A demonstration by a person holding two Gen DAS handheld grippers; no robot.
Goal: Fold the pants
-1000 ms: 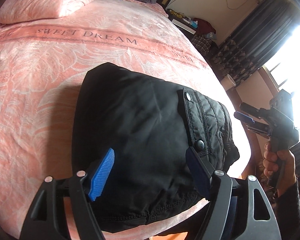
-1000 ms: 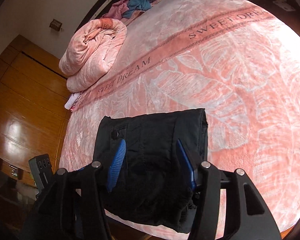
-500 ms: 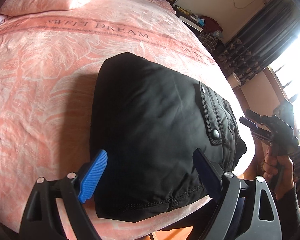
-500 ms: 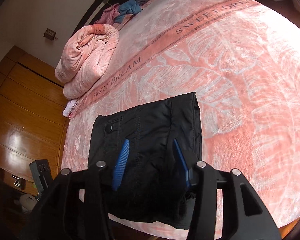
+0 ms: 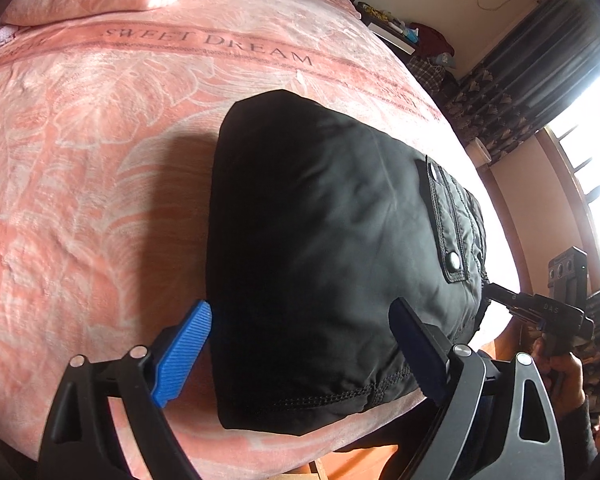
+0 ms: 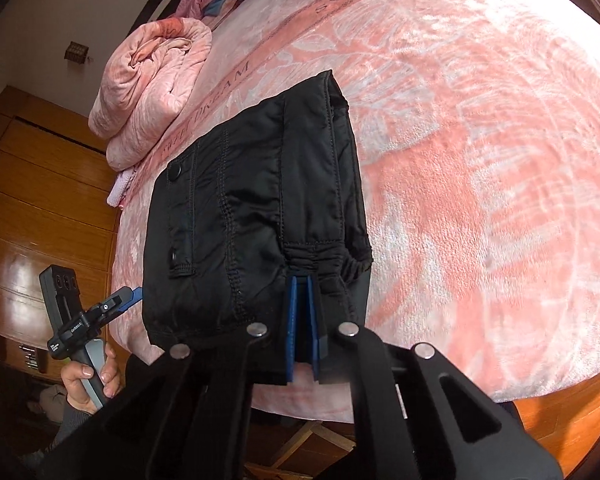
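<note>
Right wrist view: right tongs (image 6: 302,320) are closing on the pants (image 6: 256,216) waistband at lower centre; left tongs (image 5: 300,344) are opening wide, empty. Next probably lifting that edge over.

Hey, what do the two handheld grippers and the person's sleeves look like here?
Both the left gripper and right gripper have black angular frames with silver rivets and ribbed blue finger pads. The left gripper has a grey handle and white lettering. The sleeve is dark.

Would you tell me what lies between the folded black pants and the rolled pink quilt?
Only bare pink bedspread with its lettered band separates the pants from the quilt, as the right wrist view shows.
</note>
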